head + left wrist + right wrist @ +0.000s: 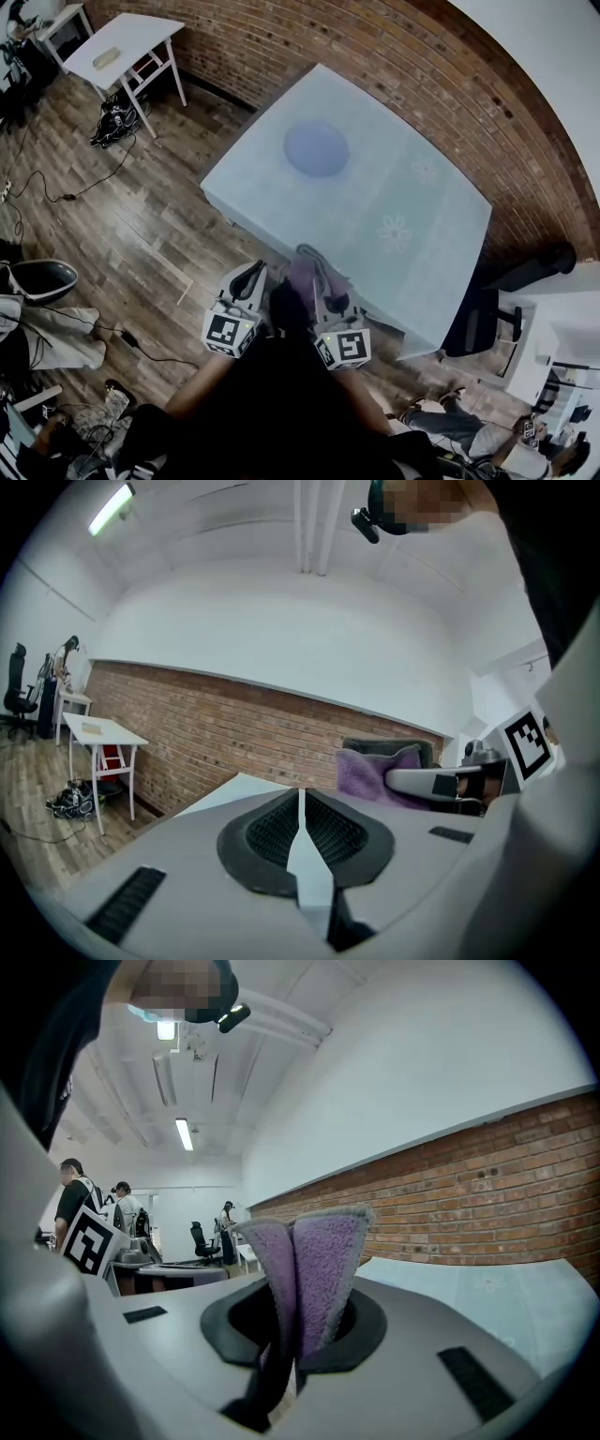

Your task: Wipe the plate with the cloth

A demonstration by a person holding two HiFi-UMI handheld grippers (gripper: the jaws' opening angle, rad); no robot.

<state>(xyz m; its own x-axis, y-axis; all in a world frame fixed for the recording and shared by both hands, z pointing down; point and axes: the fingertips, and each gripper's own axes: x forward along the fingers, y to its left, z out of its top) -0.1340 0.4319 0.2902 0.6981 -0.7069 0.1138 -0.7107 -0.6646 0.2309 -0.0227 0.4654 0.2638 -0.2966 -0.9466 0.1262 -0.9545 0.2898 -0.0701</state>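
The person [272, 412] fills the bottom centre of the head view in a black top. Just above, the left gripper [251, 274] and the right gripper [312, 255] have pale grey shells. Each ends in a white cube [230, 333] printed with black square markers. At lower centre of each gripper view, the shell carries a black oval collar [234, 846], ribbed black pads [272, 832] and dark rectangular slots [131, 902].

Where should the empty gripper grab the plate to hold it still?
Probably the near rim of the plate, coming from the person's side with the left gripper. It lies flat on the table, so only that thin edge offers the jaws a pinch.
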